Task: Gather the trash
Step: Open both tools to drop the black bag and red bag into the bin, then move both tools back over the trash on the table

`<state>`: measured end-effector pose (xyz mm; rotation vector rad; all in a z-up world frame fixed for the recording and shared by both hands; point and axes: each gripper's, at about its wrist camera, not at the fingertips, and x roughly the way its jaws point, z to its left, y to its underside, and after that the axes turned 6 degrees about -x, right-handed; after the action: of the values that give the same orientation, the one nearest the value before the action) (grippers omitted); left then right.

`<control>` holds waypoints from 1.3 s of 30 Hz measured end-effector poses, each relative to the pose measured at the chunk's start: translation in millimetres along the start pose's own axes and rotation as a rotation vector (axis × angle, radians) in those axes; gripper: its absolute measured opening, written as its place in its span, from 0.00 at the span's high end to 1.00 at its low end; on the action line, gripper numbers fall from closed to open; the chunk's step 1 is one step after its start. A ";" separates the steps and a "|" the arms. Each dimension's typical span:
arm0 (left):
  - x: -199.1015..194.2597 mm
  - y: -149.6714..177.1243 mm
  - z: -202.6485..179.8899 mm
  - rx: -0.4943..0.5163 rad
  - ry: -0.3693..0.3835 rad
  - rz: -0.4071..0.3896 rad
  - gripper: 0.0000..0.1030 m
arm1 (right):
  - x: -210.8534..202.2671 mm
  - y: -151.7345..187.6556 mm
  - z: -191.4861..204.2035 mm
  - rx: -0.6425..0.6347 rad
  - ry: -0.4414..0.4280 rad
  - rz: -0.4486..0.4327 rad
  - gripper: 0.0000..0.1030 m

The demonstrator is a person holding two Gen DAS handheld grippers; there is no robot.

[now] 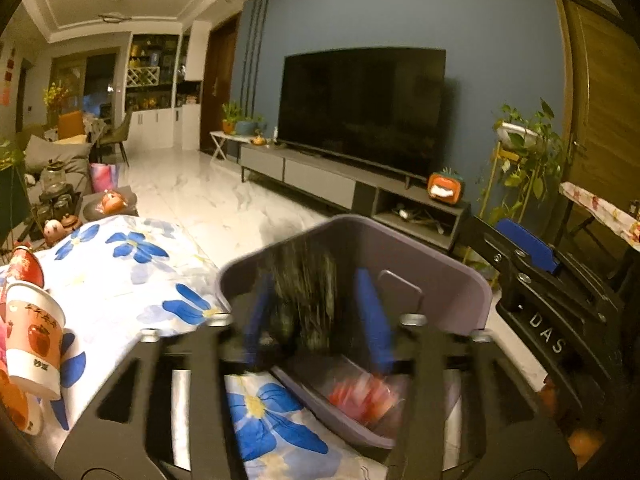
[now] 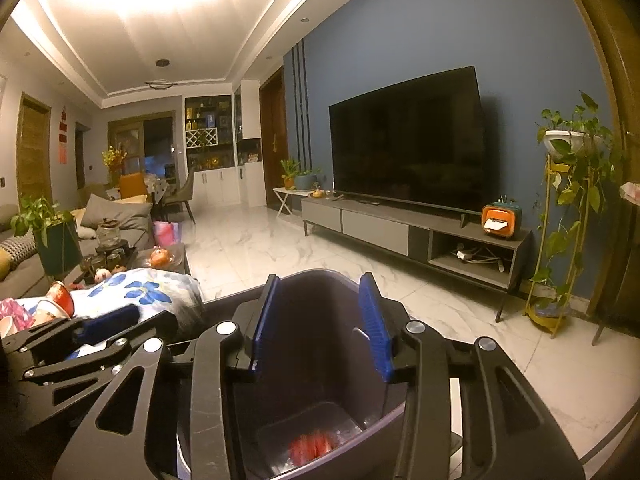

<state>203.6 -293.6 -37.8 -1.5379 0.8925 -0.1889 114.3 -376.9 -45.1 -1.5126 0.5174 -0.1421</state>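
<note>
A purple-grey trash bin (image 1: 448,280) stands off the edge of the table with the blue-flowered cloth (image 1: 120,280). My left gripper (image 1: 316,320) hangs over the bin's mouth, its blue pads wide apart. Between them is a dark piece of trash (image 1: 302,296), motion-blurred, close to the left pad and apart from the right one. A red wrapper (image 1: 360,396) lies on the bin's bottom. My right gripper (image 2: 320,332) is open and empty above the same bin (image 2: 320,288), with the red wrapper (image 2: 312,444) below it. The left gripper's body (image 2: 100,332) shows at the left edge.
Paper cups with an apple print (image 1: 36,336) stand on the cloth at the left. Beyond the table are a tea set (image 1: 56,200), a sofa, marble floor (image 1: 208,200), a TV stand (image 1: 320,176) with a large TV, and a plant stand (image 1: 520,160).
</note>
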 end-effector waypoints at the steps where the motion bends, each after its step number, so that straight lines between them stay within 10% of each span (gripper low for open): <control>1: -2.2 -0.1 1.3 -0.004 0.000 -0.009 0.45 | -0.4 -0.4 -0.6 0.004 0.002 0.000 0.57; 13: -57.3 5.6 21.1 -0.012 -0.167 -0.090 0.08 | -23.4 -0.6 4.4 0.003 0.005 -0.014 0.21; 28: -161.1 24.9 78.3 -0.057 -0.426 -0.147 0.06 | -65.7 9.3 38.9 -0.001 -0.058 -0.006 0.15; 39: -247.5 55.5 150.1 -0.141 -0.643 -0.176 0.06 | -90.6 13.1 132.1 -0.077 -0.284 -0.004 0.15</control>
<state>100.9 -17.7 -25.0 -1.6634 0.2653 0.2416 85.2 -218.8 -39.9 -1.5775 0.2951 0.0909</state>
